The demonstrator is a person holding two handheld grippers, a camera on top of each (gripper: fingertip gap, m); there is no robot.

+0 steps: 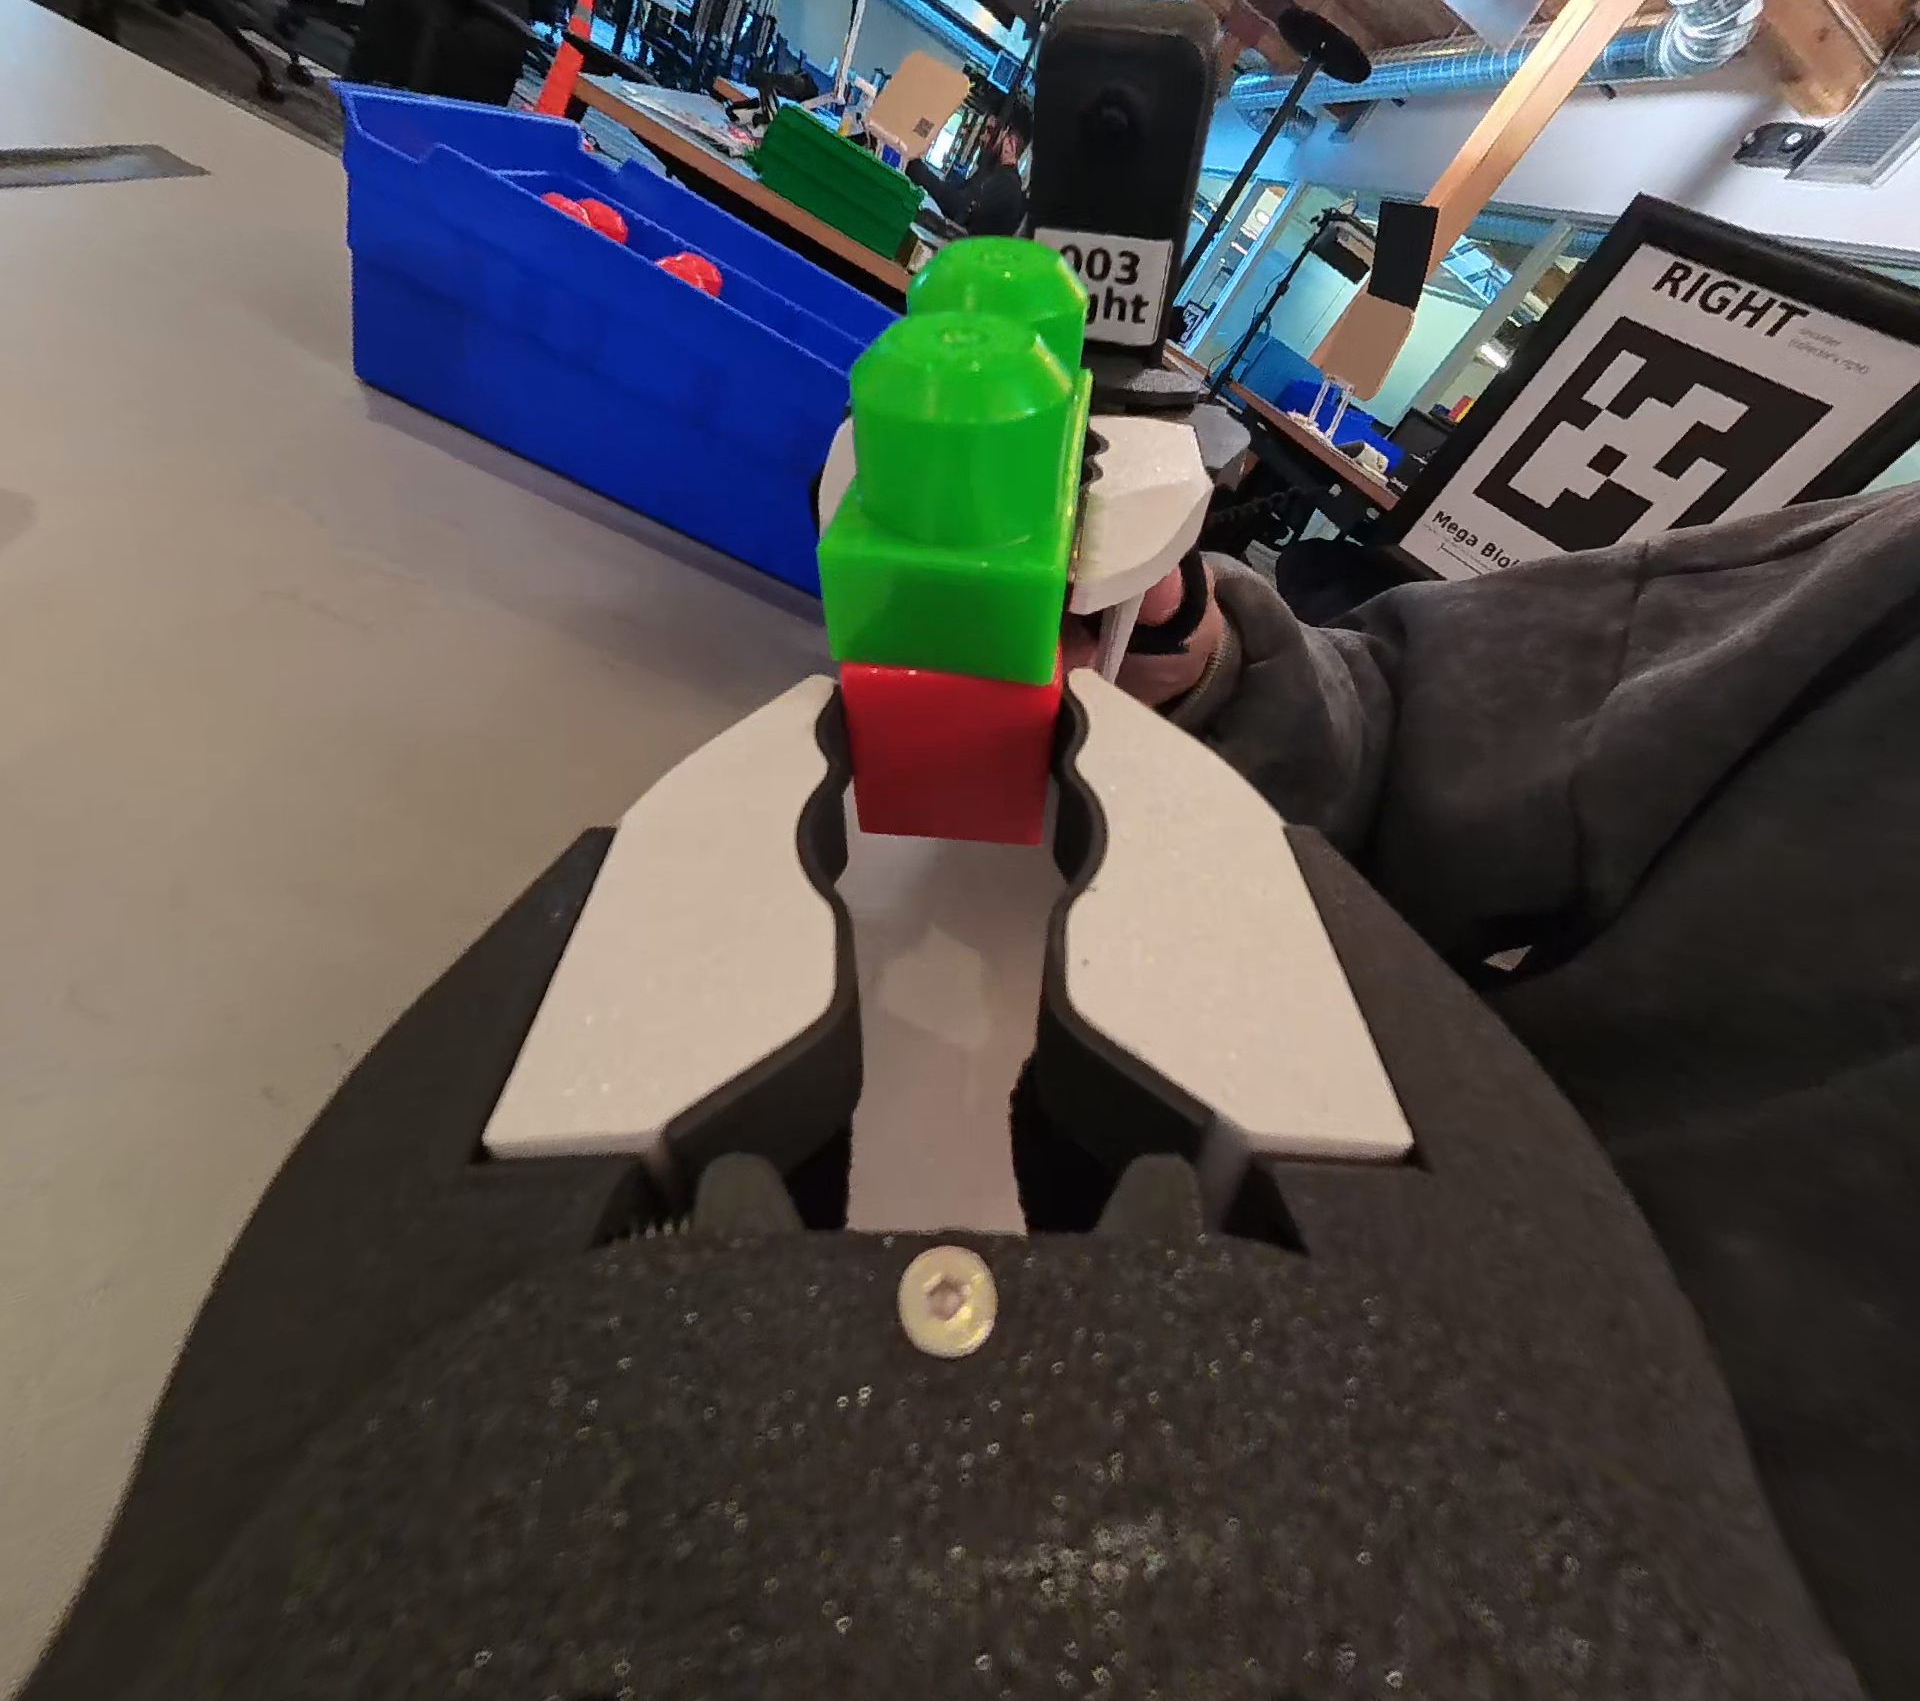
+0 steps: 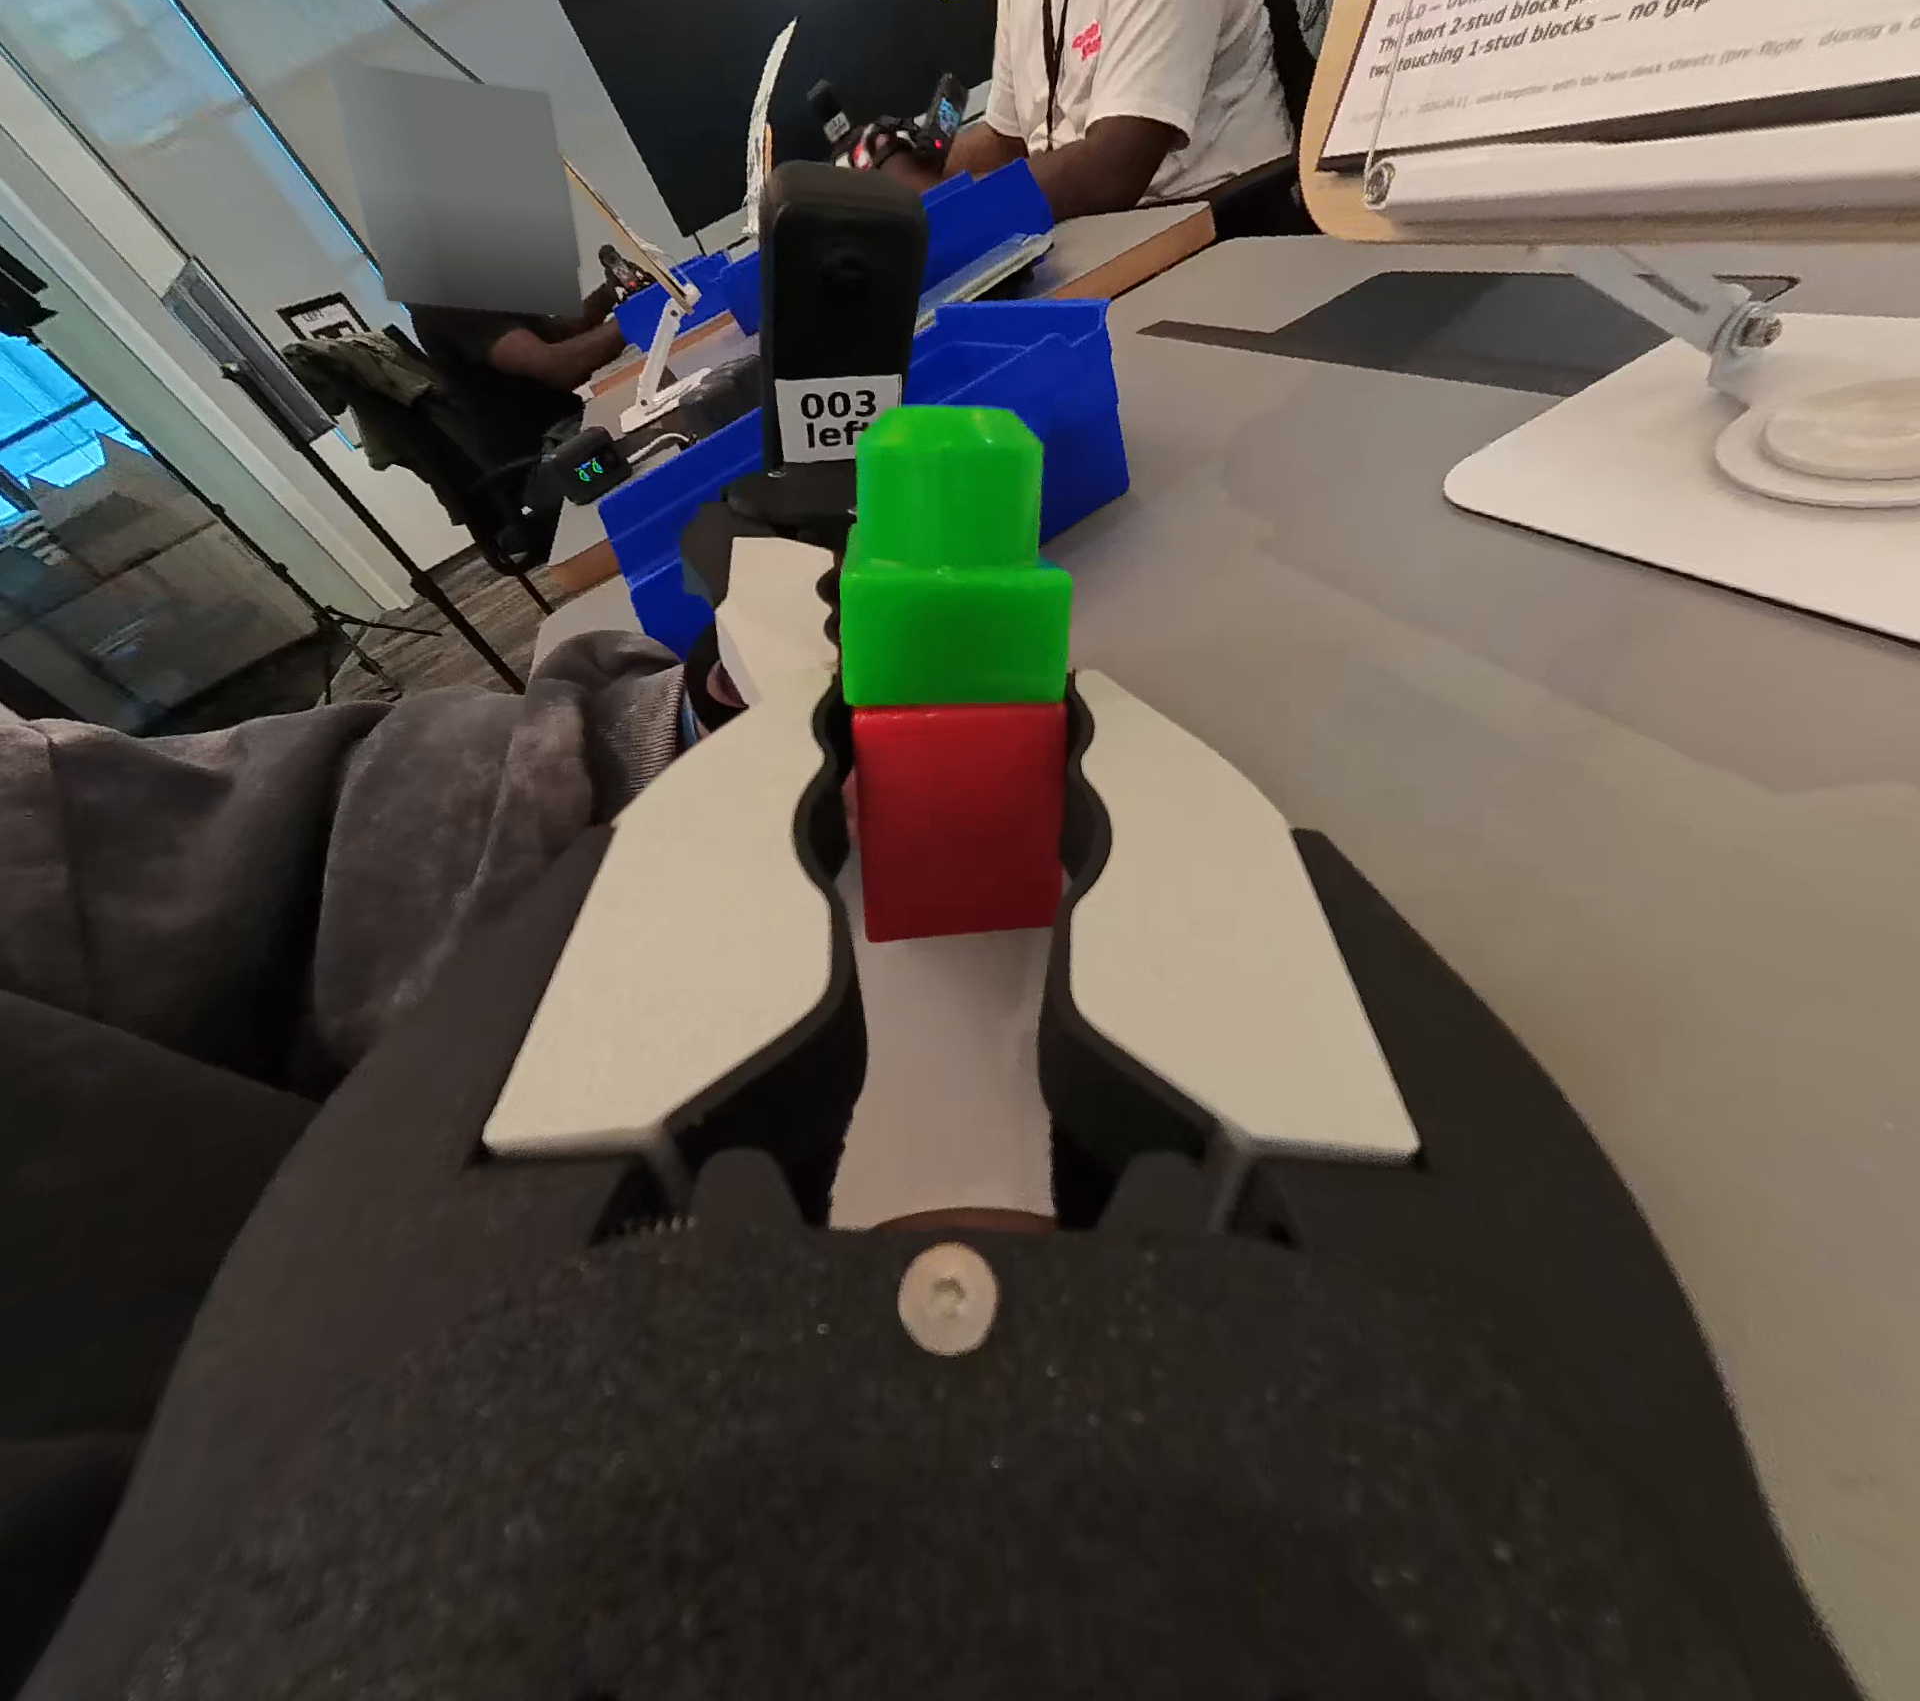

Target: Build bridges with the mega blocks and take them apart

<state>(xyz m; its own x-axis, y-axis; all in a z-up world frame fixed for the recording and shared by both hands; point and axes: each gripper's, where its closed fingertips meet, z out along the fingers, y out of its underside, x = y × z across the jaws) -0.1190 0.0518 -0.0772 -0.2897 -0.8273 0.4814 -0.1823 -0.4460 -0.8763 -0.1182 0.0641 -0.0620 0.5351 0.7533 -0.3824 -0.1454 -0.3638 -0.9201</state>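
A one-stud block point(image 1: 948, 758) sits between the left gripper point(image 1: 951, 752) tips, with a two-stud block point(image 1: 956, 508) on top of it. Beyond that stack the right gripper point(image 1: 1138, 498) faces back, its own tips around a second one-stud block point(image 2: 961, 820) under the same two-stud block. A bin point(image 1: 582, 321) stands on the table point(image 1: 208, 612) ahead and left of the left gripper, with small pieces point(image 1: 691, 271) in it. A framed sign point(image 1: 1662, 404) stands ahead to its right.
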